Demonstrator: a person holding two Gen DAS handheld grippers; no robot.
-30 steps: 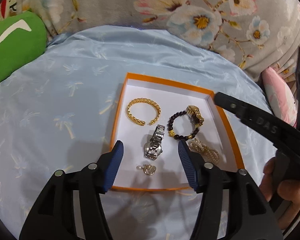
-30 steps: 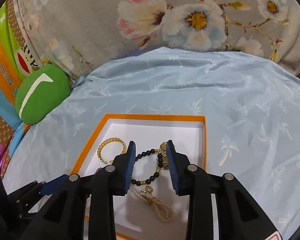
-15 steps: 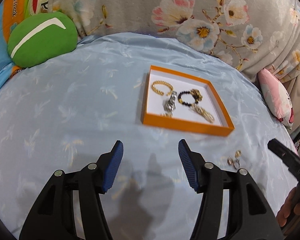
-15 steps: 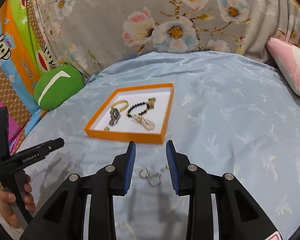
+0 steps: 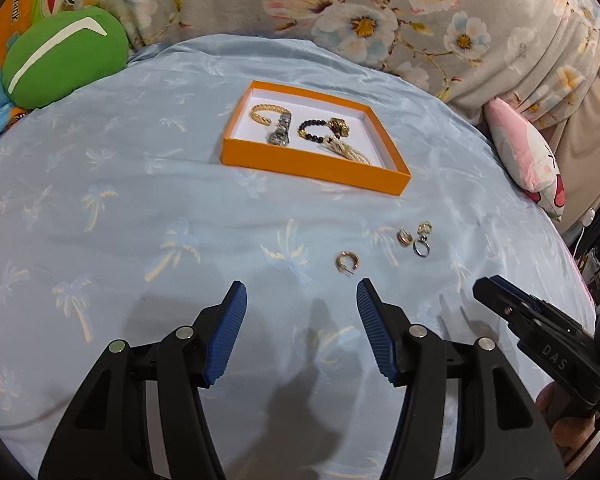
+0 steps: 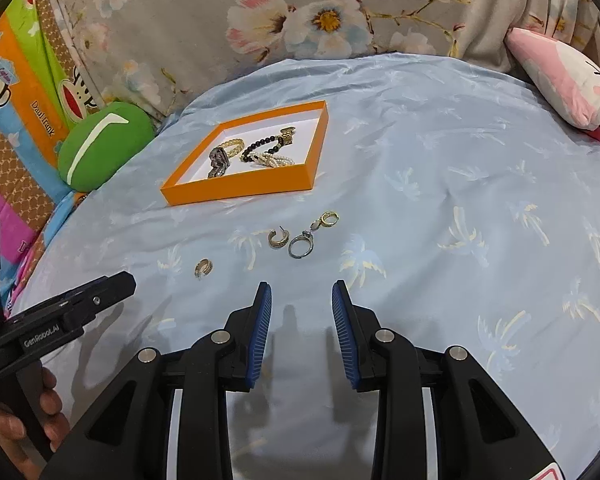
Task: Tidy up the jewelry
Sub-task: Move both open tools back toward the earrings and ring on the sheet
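Observation:
An orange tray (image 5: 316, 170) (image 6: 236, 192) lies on the blue bedspread and holds a gold bangle (image 5: 265, 113), a silver watch (image 5: 281, 133), a black bead bracelet (image 5: 314, 131) and a pearl piece (image 5: 350, 153). In front of it lie a gold hoop earring (image 5: 347, 262) (image 6: 203, 268), another gold hoop (image 6: 279, 239), a silver ring (image 6: 301, 245) and a small gold earring (image 6: 327, 219). My left gripper (image 5: 300, 300) is open and empty just short of the nearest hoop. My right gripper (image 6: 302, 300) is open and empty just short of the ring.
A green cushion (image 5: 60, 56) lies at the back left and a pink plush pillow (image 5: 528, 168) at the right edge of the bed. Floral fabric (image 5: 380, 12) rises behind the bed. Each gripper shows in the other's view, the left (image 6: 72, 312) and the right (image 5: 540, 340).
Both grippers have pulled back from over the tray toward the near side of the bed. The loose earrings and ring have come into view. Both grippers stay open and empty.

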